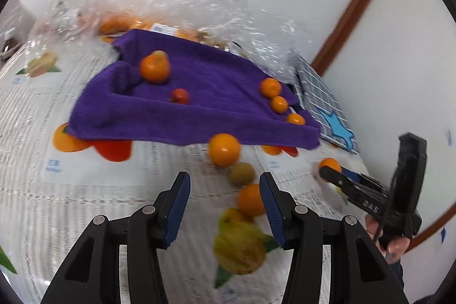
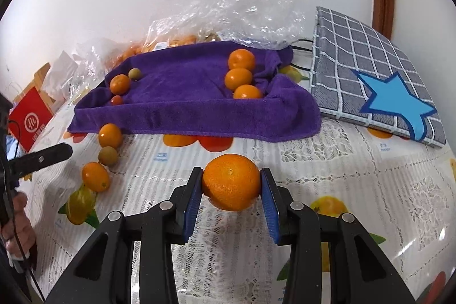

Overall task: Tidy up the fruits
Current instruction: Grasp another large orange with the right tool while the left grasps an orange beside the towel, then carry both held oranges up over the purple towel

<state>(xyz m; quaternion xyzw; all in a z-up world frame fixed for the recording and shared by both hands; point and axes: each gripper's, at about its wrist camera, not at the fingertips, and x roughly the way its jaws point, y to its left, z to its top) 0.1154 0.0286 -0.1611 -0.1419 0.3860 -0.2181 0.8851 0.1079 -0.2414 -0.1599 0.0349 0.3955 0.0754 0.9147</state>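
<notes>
My right gripper (image 2: 231, 175) is shut on a large orange (image 2: 231, 181), held just above the tablecloth in front of a purple towel (image 2: 193, 110). On the towel's right side lie three oranges in a row (image 2: 238, 79). At its left lie one orange (image 2: 119, 84), a small green fruit (image 2: 135, 73) and a small red fruit (image 2: 116, 99). Before the towel's left corner sit an orange (image 1: 224, 149), a brownish-green fruit (image 1: 242, 173) and another orange (image 1: 252, 200). My left gripper (image 1: 225, 180) hovers open over them, with nothing between its fingers.
A crumpled clear plastic bag (image 2: 242, 10) with more oranges lies behind the towel by the white wall. A grey checked cushion with a blue star (image 2: 379, 81) lies at the right. A red paper bag (image 2: 28, 118) stands far left. The lace tablecloth (image 2: 342, 175) has printed fruit.
</notes>
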